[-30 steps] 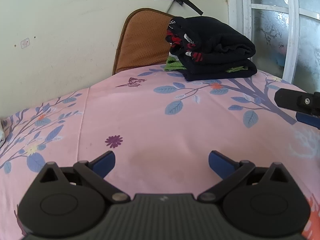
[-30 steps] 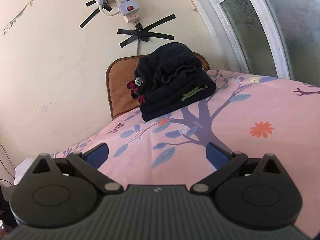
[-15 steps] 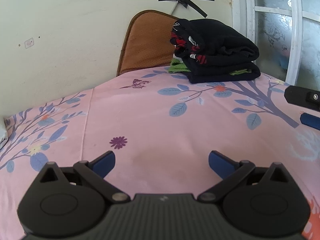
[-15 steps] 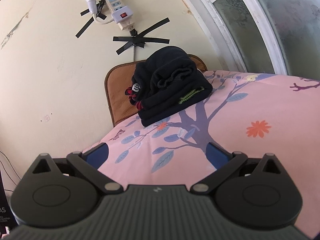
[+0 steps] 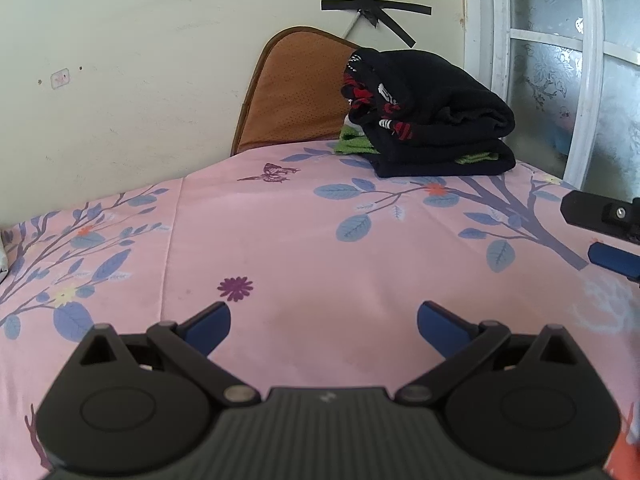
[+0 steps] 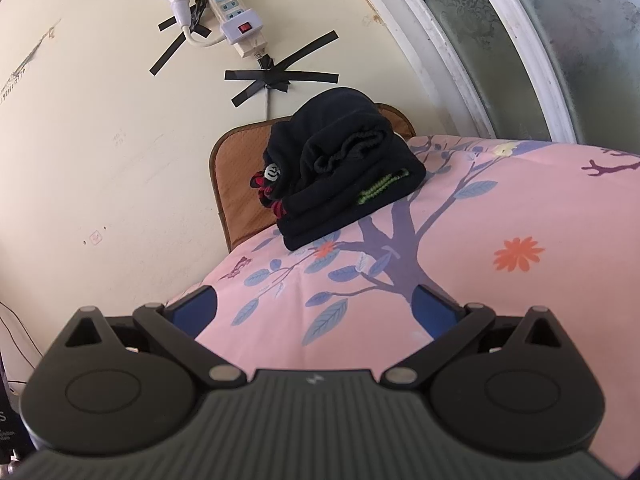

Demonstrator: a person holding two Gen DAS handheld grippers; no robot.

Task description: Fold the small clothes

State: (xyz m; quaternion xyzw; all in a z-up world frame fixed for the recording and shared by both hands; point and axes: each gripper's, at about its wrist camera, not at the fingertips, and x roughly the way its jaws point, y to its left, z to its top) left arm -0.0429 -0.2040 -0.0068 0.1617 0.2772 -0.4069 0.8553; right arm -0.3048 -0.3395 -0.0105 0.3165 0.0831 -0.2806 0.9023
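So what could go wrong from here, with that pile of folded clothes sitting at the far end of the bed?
1. The pile is stacked unevenly, the bulky top garment bulging over the ones below; a nudge could topple it.
2. It sits near the bed's far edge beside the brown cushion, so a push might slide it off.
3. Both tongs, left and right, are open and empty; reaching in carelessly might snag and unfold a layer.

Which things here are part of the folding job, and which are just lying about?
Job: pile of folded clothes, left tool and right tool, both open and empty.

Just there: bed sheet, brown mat, power strip, window.
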